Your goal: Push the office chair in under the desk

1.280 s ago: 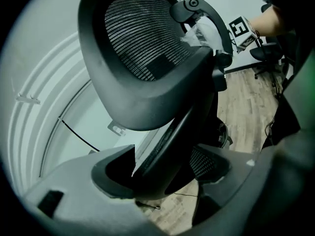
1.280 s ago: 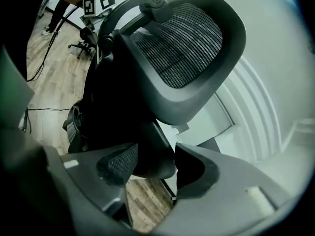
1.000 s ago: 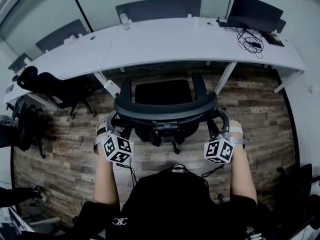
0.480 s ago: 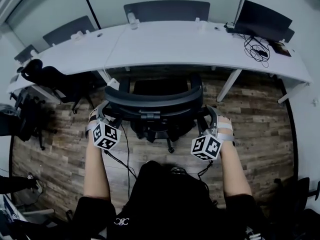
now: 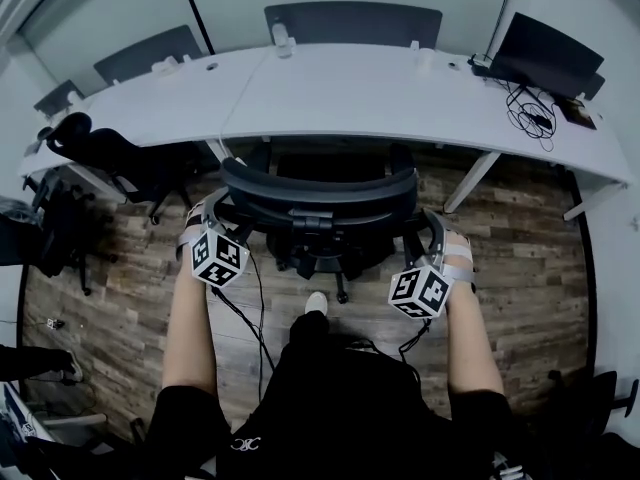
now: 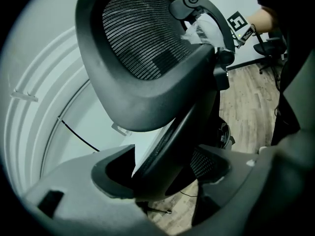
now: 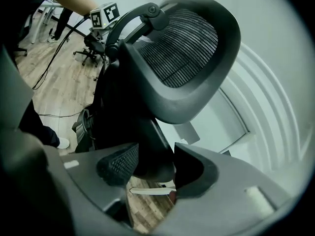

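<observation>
A black mesh office chair [image 5: 320,193] stands at the long white desk [image 5: 400,93], its seat partly under the desk's edge and its backrest towards me. My left gripper [image 5: 213,218] clasps the left edge of the backrest, and in the left gripper view the dark frame edge [image 6: 172,141] runs between the jaws of the left gripper [image 6: 165,168]. My right gripper [image 5: 427,230] holds the right edge the same way; the frame [image 7: 147,146] fills the gap of the right gripper [image 7: 155,166]. The mesh headrest [image 6: 142,58] [image 7: 187,48] rises above both.
More black chairs [image 5: 110,163] crowd the left side by the desk. A slanted desk leg [image 5: 470,183] stands right of the chair. A dark monitor [image 5: 555,53] and tangled cables [image 5: 535,113] sit on the desk's right end. My shoe [image 5: 316,303] is behind the chair base on the wooden floor.
The chair has rolled forward towards the desk with both grippers on its backrest; more of the seat now lies under the desk's edge. I have stepped forward after it.
</observation>
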